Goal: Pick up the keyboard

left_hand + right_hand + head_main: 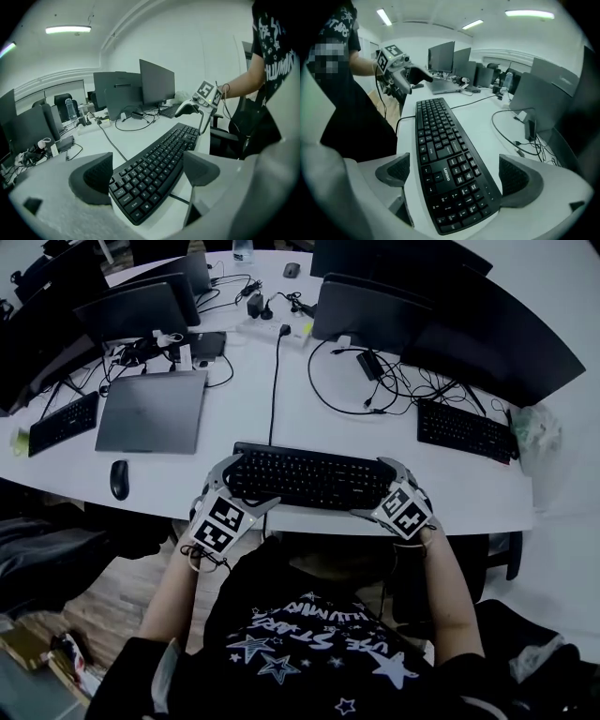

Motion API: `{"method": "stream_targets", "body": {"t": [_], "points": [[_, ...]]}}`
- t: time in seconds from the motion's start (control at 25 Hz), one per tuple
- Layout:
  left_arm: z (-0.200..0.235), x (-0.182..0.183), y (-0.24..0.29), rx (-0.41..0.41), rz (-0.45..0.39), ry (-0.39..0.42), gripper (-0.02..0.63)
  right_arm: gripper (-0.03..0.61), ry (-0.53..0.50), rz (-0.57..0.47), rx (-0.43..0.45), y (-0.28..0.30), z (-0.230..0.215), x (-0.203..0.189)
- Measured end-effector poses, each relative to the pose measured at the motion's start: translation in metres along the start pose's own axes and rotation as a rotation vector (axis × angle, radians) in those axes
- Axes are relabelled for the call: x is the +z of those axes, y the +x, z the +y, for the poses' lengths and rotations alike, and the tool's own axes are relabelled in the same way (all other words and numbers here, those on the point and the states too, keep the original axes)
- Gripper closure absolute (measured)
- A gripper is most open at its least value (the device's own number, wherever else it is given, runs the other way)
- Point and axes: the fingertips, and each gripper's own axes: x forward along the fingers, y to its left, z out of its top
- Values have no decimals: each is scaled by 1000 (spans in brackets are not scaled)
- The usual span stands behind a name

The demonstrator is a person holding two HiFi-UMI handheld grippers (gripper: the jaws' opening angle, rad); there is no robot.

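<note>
In the head view, the keyboard (pixel 309 476) lies along the desk's (pixel 244 423) near edge, with the left gripper (pixel 246 486) at its left end and the right gripper (pixel 375 489) at its right. Its cord (pixel 274 390) runs toward the far side, so we expect it to tether any lift. The laptop (pixel 155 411) and mouse (pixel 119 479) sit well clear, toward the desk's left end.

In the left gripper view, the jaws stand apart around the keyboard's left end and are not pressing.

In the right gripper view, the jaws likewise stand wide apart around the right end.

We judge it light, stiff and smooth, best pinched front-to-back at both ends. There is free room above.
</note>
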Motion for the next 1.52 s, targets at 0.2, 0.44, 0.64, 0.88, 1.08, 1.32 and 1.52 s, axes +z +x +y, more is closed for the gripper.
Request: {"method": "stream_targets", "body": {"t": [0.2,0.44,0.64,0.88,1.08,1.32,1.52], "points": [[16,3,15,-27,9,-13,155,11,-124,129,133,28,-1,-1],[32,-8,29,-54,35,-28,155,9,-206,244,225,51,4,-8],[35,-8,36,-79,53,-32,155,8,-225,319,296,64,8,-13],[38,-7,46,-114,61,-21,155,6,-237,408,360,72,9,-14],[36,-10,54,-151,88,-1,155,5,-245,494,402,78,11,-18],[26,-18,60,-214,138,61,156,5,-241,517,402,77,12,-21],[16,-19,63,-236,150,119,156,5,-291,514,325,89,0,-31]]}}
